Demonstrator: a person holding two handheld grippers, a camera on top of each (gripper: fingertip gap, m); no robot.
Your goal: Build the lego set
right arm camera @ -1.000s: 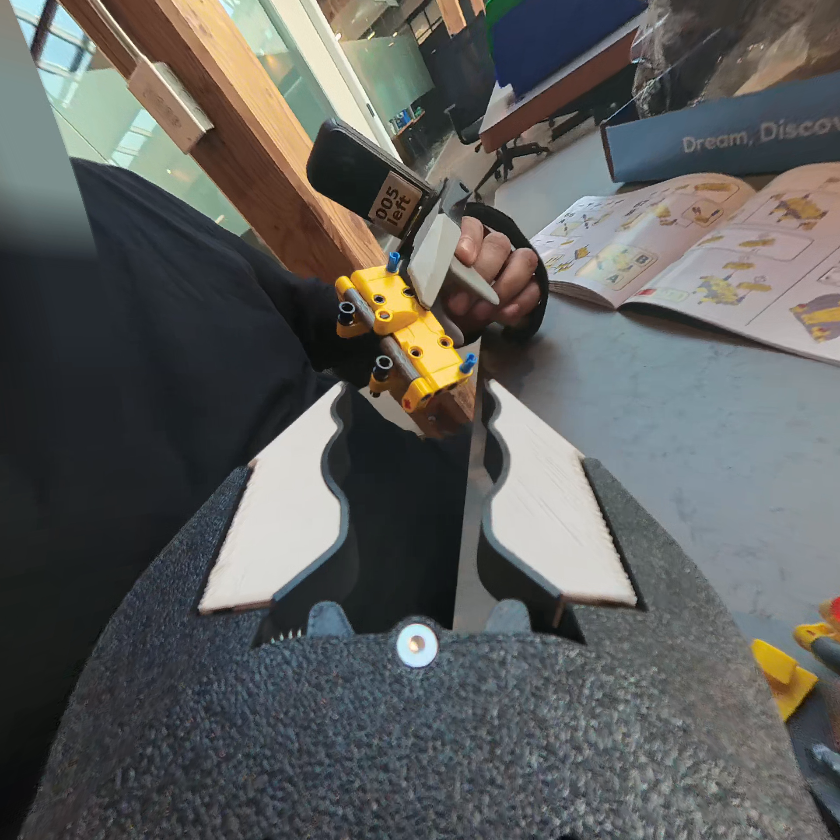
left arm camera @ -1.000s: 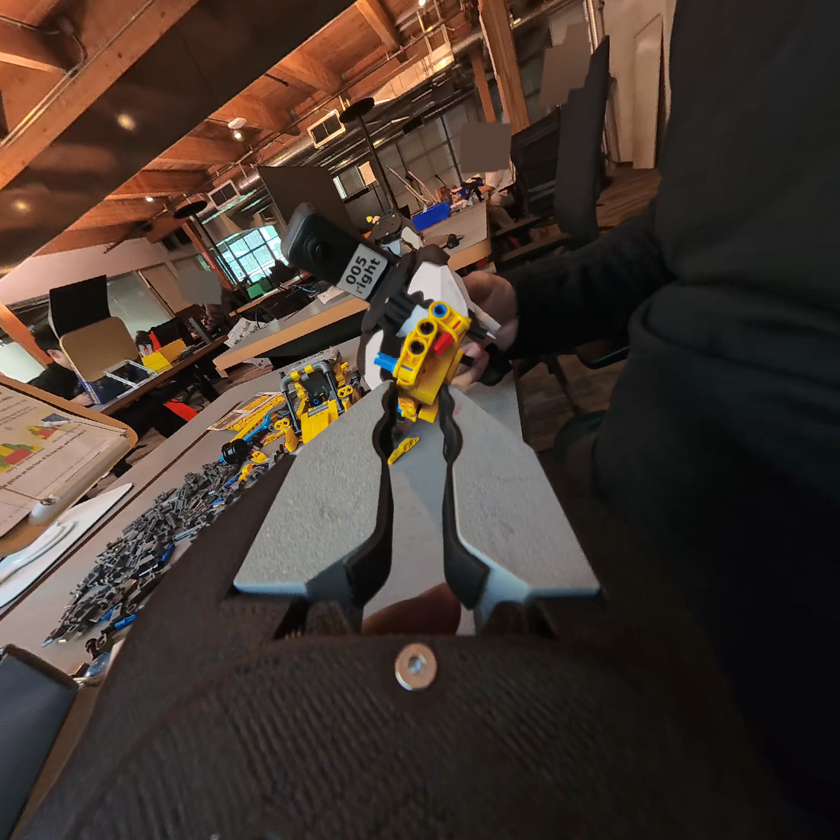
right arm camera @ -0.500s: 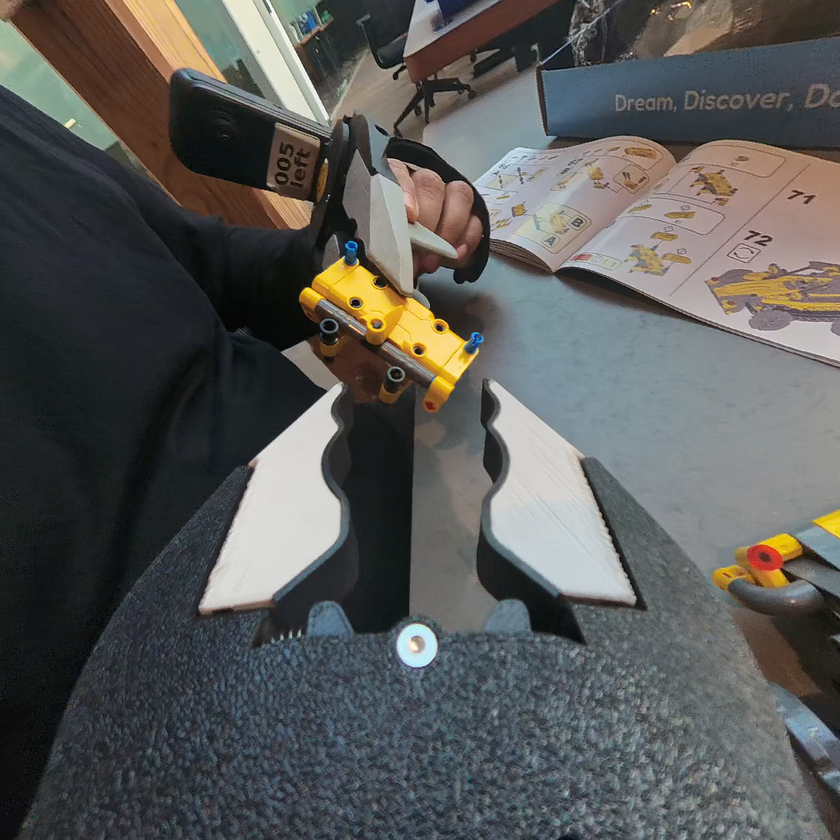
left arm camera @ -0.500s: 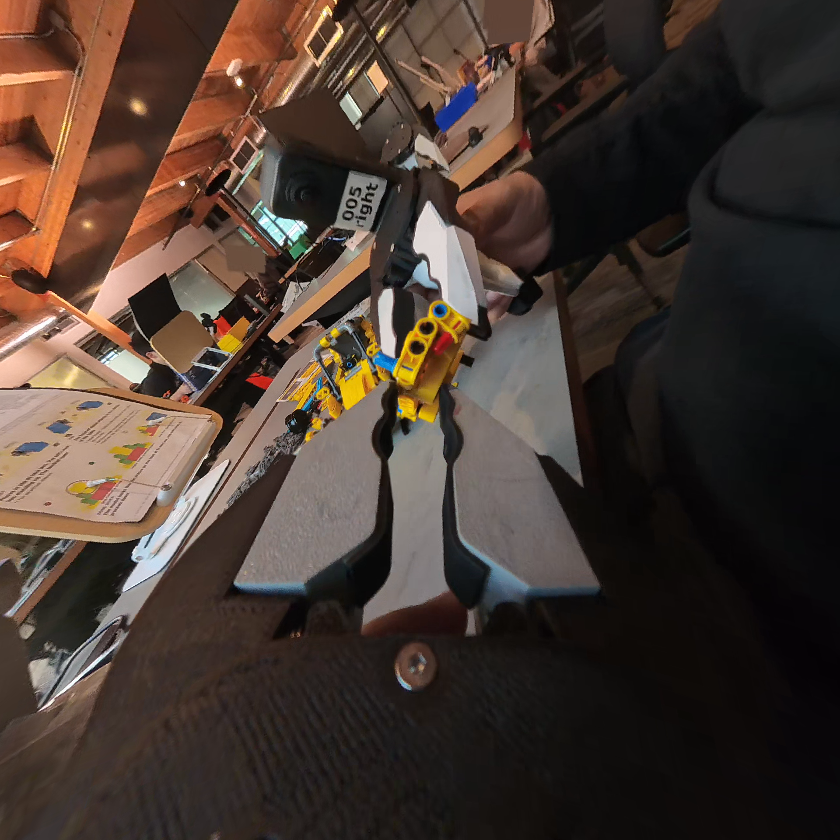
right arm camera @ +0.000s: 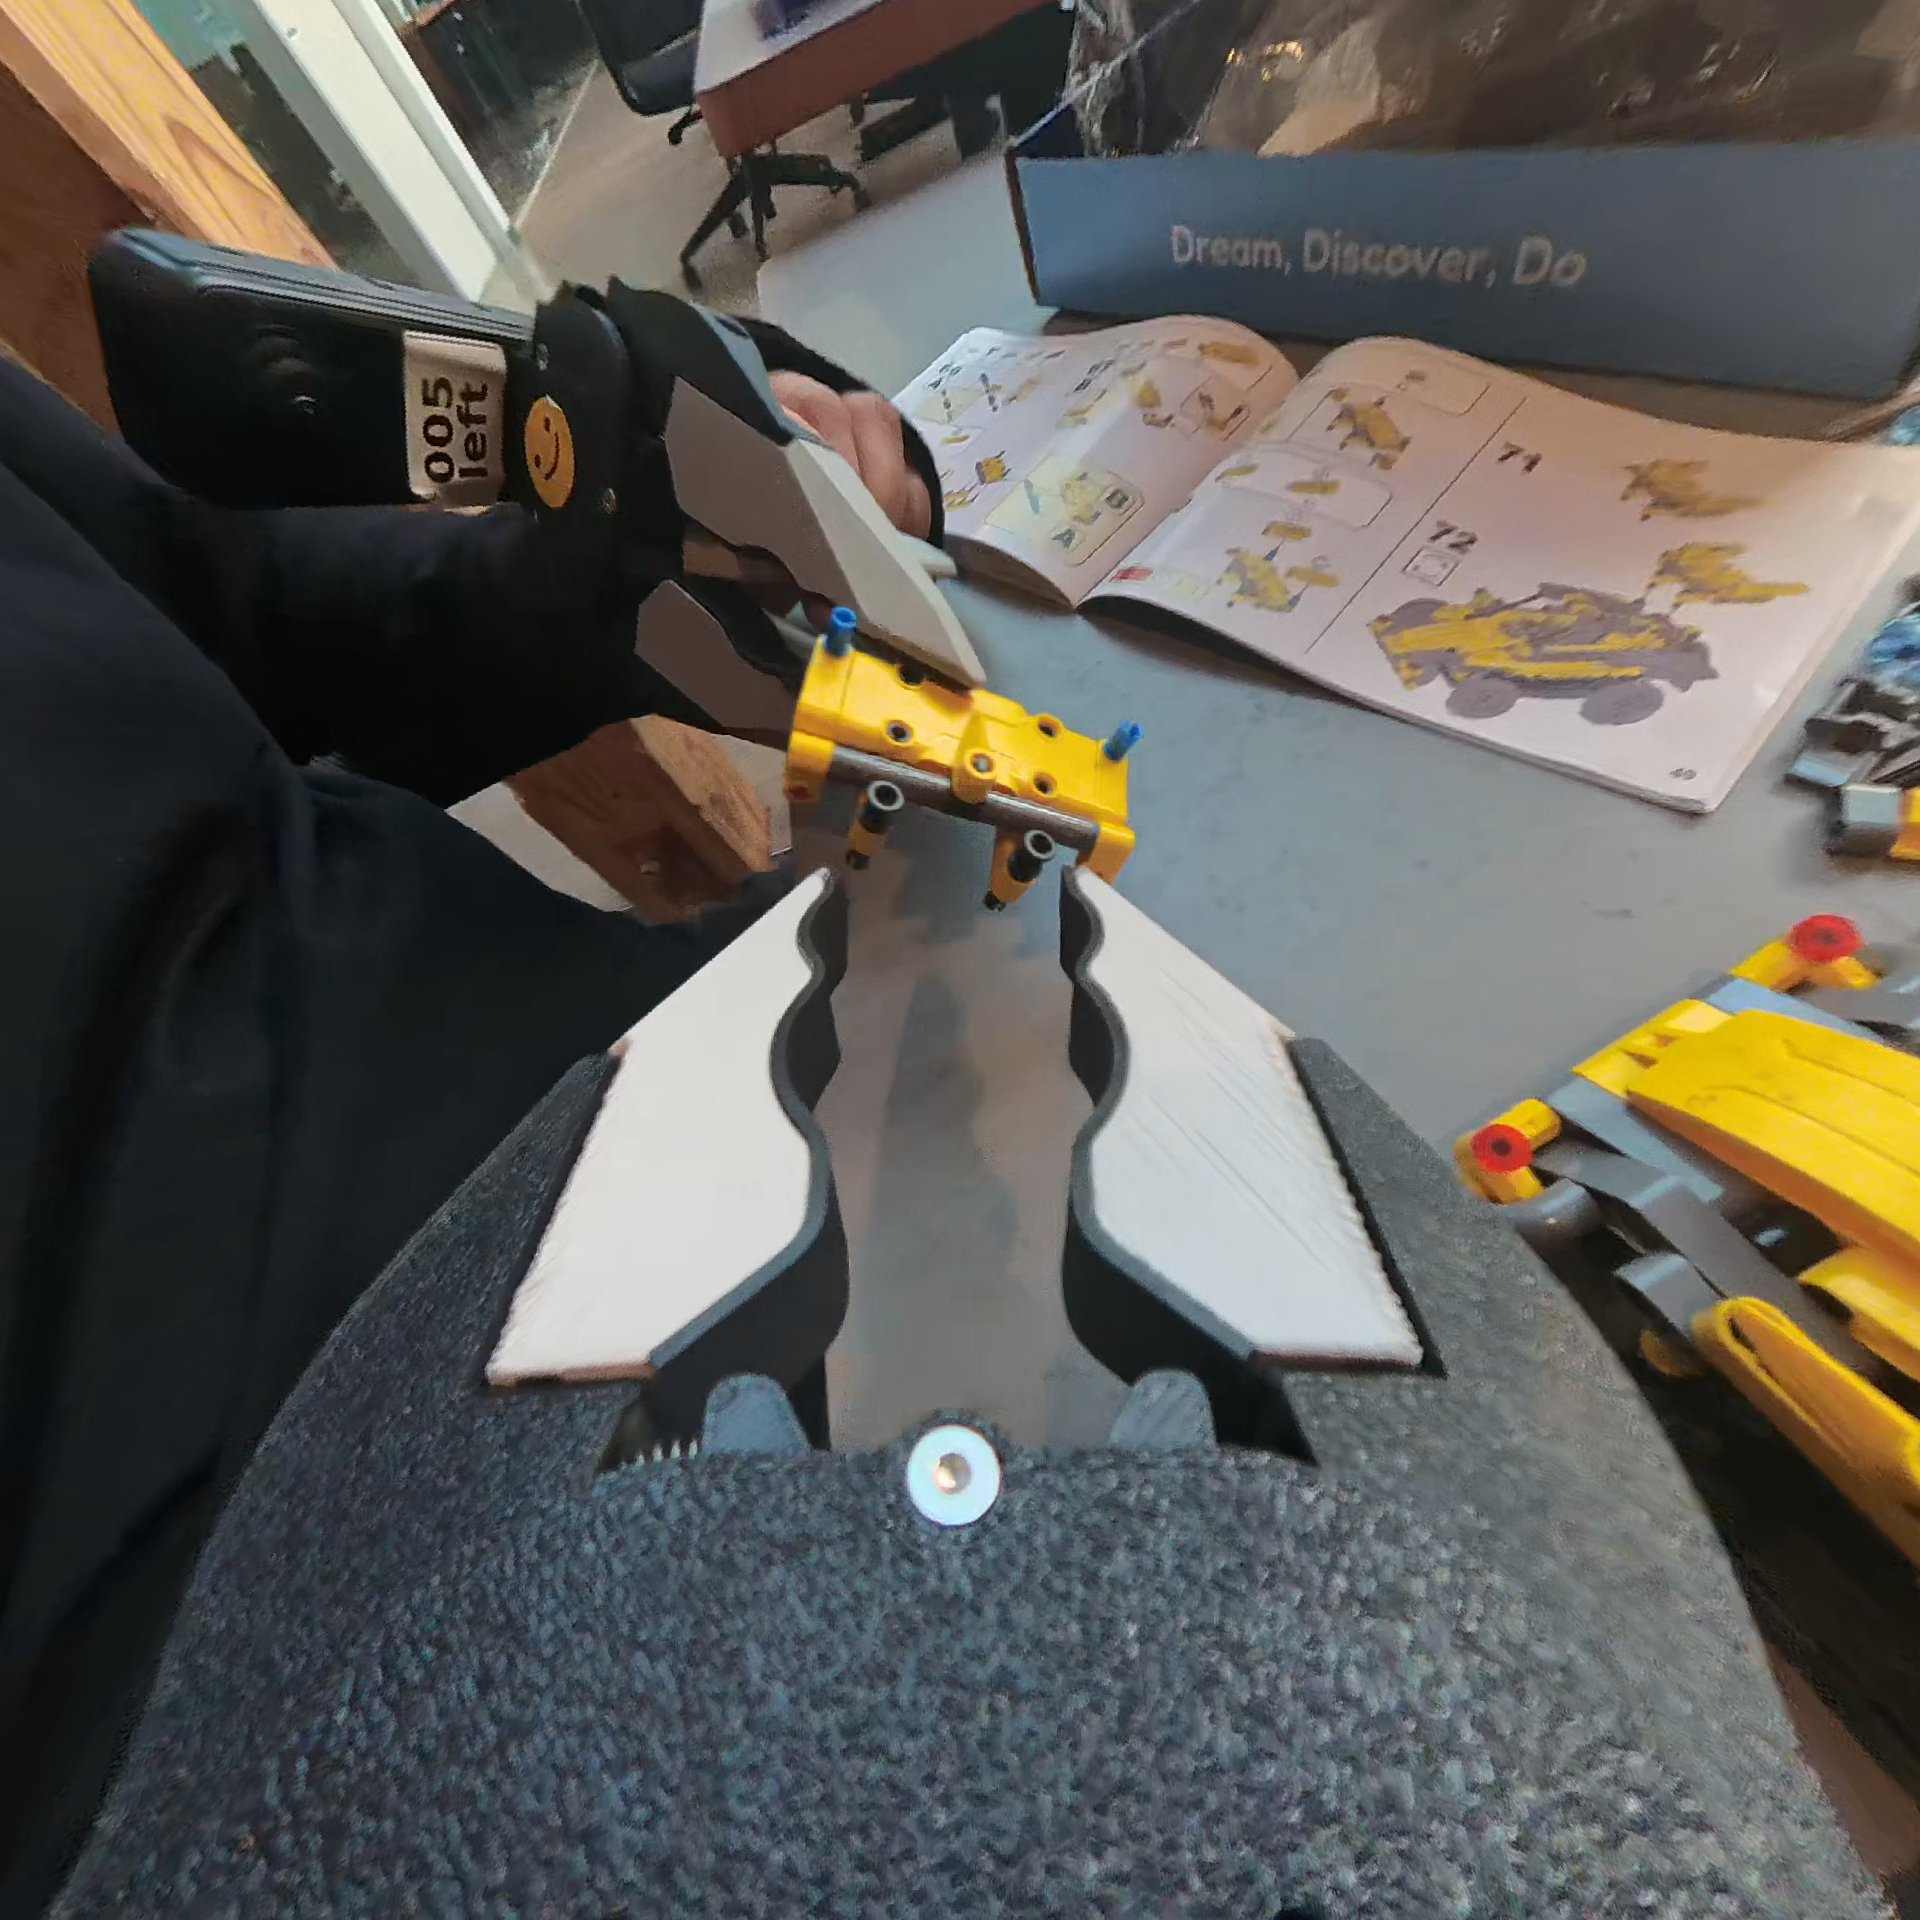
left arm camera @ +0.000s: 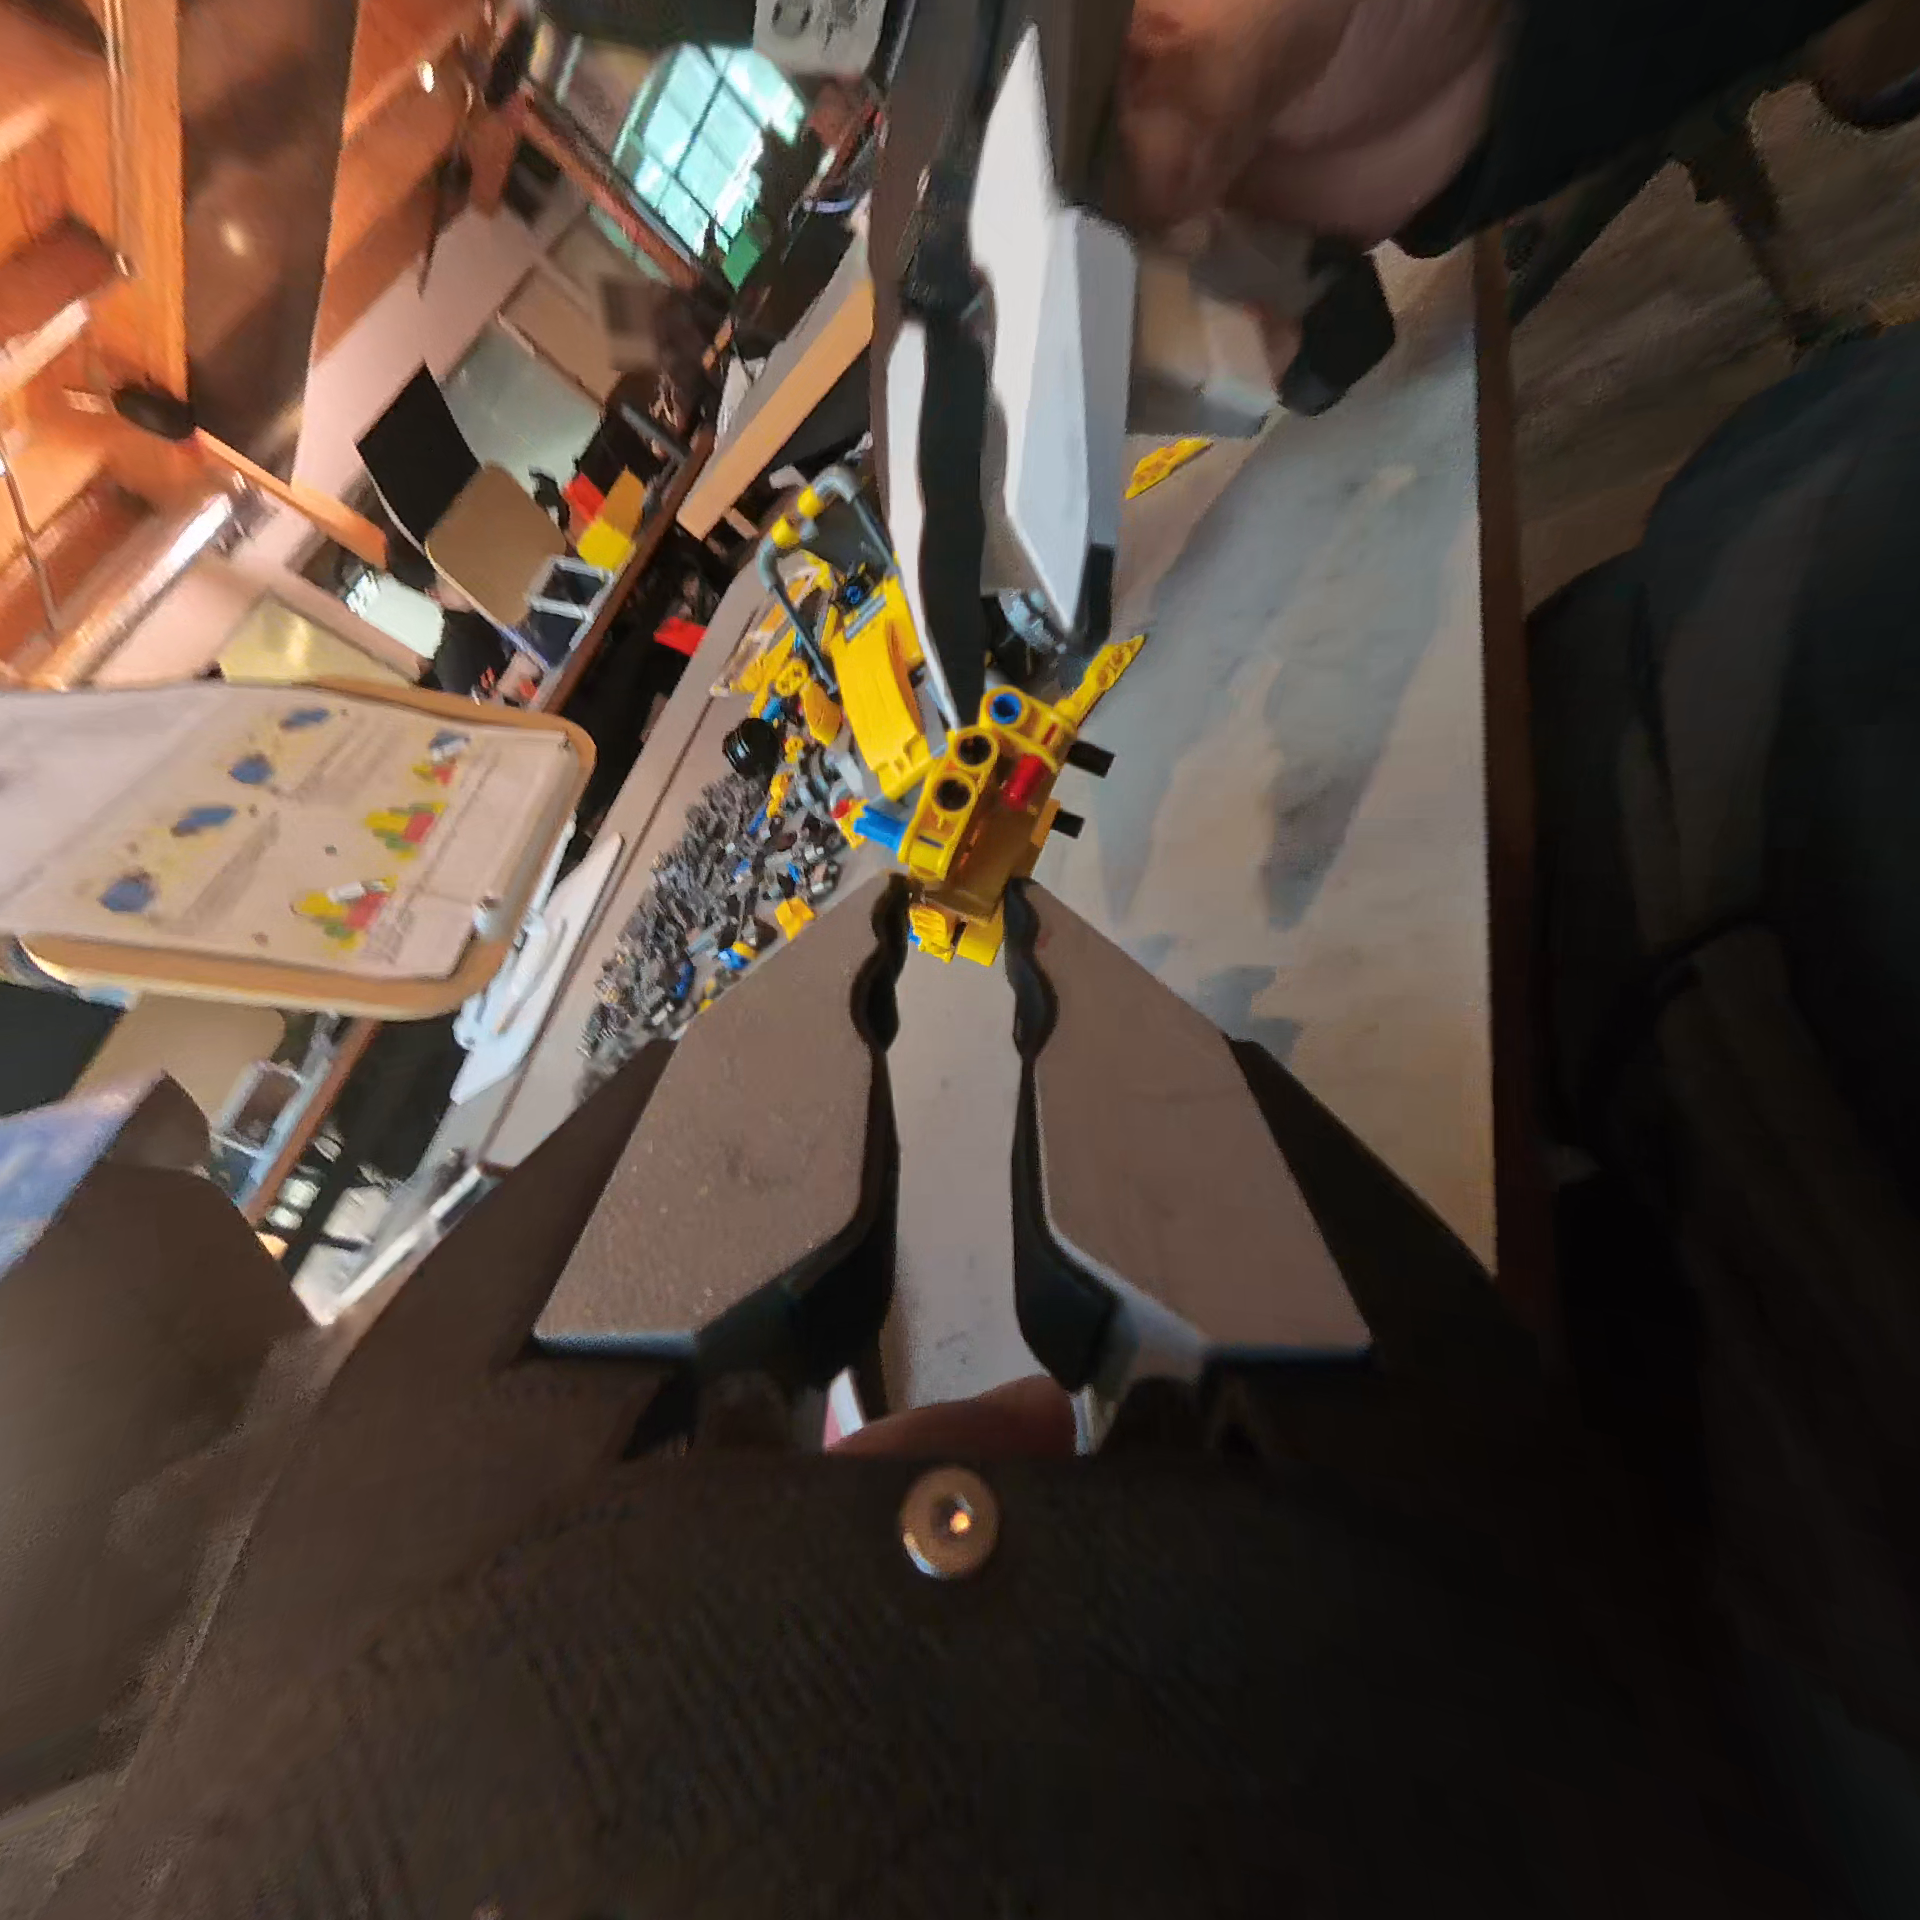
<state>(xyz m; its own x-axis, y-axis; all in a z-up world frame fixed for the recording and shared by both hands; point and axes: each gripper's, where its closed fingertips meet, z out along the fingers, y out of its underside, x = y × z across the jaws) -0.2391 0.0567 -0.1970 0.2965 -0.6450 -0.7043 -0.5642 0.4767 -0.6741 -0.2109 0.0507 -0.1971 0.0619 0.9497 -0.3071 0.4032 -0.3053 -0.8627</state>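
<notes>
My left gripper (left arm camera: 951, 904) is shut on a yellow brick assembly (left arm camera: 982, 810) with a grey axle, black pegs and blue and red pins, held above the grey table. In the right wrist view the left gripper (right arm camera: 883, 675) pinches the assembly's (right arm camera: 956, 748) left end. My right gripper (right arm camera: 948, 894) is open and empty, its tips just short of the assembly's black pegs. In the left wrist view the right gripper (left arm camera: 966, 665) points down at the assembly from above. A person's hands hold both grippers.
An open instruction booklet (right arm camera: 1403, 520) and a blue box (right arm camera: 1455, 249) lie at the back of the table (right arm camera: 1351, 883). A yellow vehicle model (right arm camera: 1766, 1195) is to the right. Loose small parts (left arm camera: 707, 914) are scattered beyond it. A board with a printed sheet (left arm camera: 260, 831) is at left. Only a small space, under 4 cm, lies between the two pairs of fingers.
Both grippers have swung down towards the table. The assembly has turned level in the right wrist view, and the right gripper's open tips have come closer to it.
</notes>
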